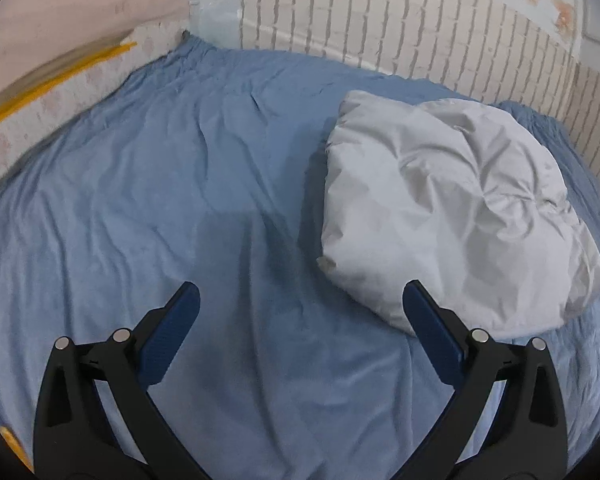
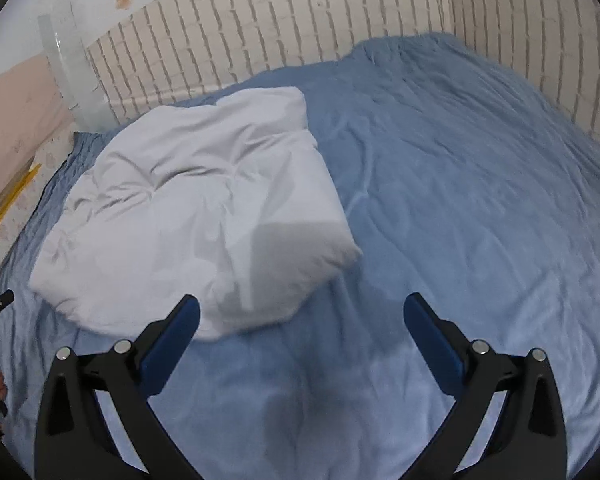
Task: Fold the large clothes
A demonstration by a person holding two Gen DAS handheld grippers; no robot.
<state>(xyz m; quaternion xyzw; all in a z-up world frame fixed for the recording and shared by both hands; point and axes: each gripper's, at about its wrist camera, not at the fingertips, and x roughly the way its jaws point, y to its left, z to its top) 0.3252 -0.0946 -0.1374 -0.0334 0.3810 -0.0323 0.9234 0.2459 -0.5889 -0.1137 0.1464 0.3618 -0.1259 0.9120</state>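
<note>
**Folded garment on bed, both grippers empty**

The left gripper (image 1: 300, 300) hovered with jaws apart, the folded white garment (image 1: 452, 208) just beyond its right jaw. The right gripper (image 2: 302, 312) likewise stood spread and empty, its left jaw overlapping the garment's near edge above the blue sheet (image 2: 460, 200).

No writing, label, brand or number can be read anywhere ahead of the jaws, in either wrist view; every visible surface is unmarked.
</note>
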